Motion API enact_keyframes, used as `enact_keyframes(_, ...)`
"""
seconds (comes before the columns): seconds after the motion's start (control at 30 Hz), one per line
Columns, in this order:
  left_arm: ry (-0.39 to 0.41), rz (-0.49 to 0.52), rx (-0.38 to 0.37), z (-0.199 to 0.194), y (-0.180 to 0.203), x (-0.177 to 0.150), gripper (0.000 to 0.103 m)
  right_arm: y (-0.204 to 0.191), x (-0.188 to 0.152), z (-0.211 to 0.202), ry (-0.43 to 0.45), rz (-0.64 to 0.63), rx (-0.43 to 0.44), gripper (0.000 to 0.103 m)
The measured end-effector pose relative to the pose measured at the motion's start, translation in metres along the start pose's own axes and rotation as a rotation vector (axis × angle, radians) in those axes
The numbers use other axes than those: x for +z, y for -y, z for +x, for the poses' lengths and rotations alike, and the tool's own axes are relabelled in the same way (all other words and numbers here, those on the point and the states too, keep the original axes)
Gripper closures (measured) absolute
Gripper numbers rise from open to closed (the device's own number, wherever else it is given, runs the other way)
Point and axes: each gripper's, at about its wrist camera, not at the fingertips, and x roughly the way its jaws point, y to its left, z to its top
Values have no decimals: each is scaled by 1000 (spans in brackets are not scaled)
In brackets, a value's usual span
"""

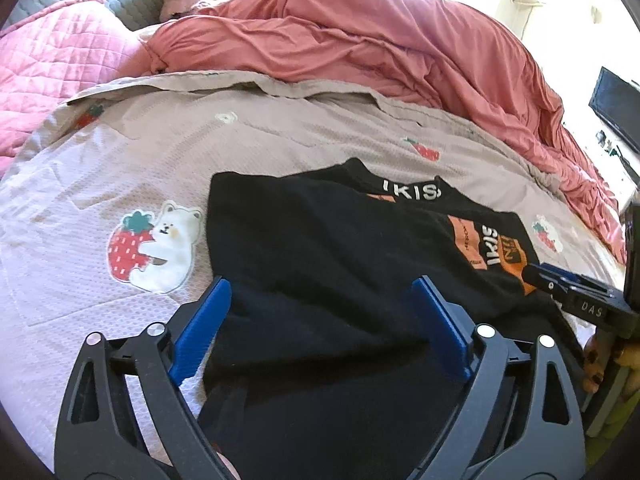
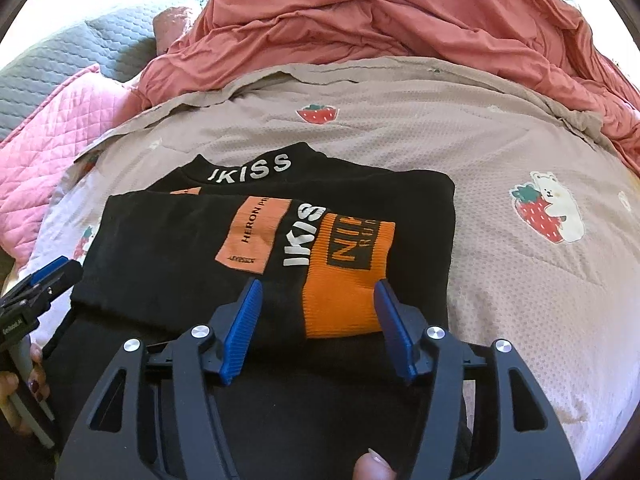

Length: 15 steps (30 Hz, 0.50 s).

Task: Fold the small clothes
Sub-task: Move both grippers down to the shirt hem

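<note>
Two views, both w/ the black top as landmark.

Left wrist view: my left gripper (image 1: 322, 300) has its blue pads spread wide, nothing pinched btwn them. The black top (image 1: 320, 248) lies flat on the mauve strawberry-print cover (image 1: 280, 136), partly folded; its near part runs under and btwn my fingers, but the pads don't press on it. Collar w/ white lettering sits at the top's far edge. A bear-and-strawberry patch (image 1: 154, 246) is just left of the top. Beyond the top, a heap of salmon bedding (image 1: 380, 40). At the top's right edge, my right gripper (image 1: 536, 274) pokes in.

Right wrist view: my right gripper (image 2: 318, 296) is apart too, pads either side of the orange cuff (image 2: 344, 292) of a sleeve folded across the black top (image 2: 168, 248), not clamped on it. An orange label (image 2: 252, 236) sits on the sleeve left of the cuff. Left of the top, my left gripper (image 2: 54, 272) shows, w/ my hand (image 2: 24, 396) below it. A fingertip (image 2: 372, 468) peeks in at the bottom edge.
</note>
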Motion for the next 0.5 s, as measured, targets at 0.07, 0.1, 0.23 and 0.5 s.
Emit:
enact_keyframes(0.07, 15, -8, 8, -6, -2, 2, 10, 1, 0, -6, 19, 11, 2, 16)
enact_keyframes(0.1, 23, -10, 13, -9, -2, 2, 10, 0, 0, -9, 29, 16, 3, 16)
enact_keyframes(0.23, 49, -18, 13, -21, -4, 4, 10, 1, 1, -20, 46, 19, 6, 14)
enact_keyframes(0.5, 96, 0, 24, -44, -2, 2, 10, 7, 2, -44, 79, 24, 0, 12)
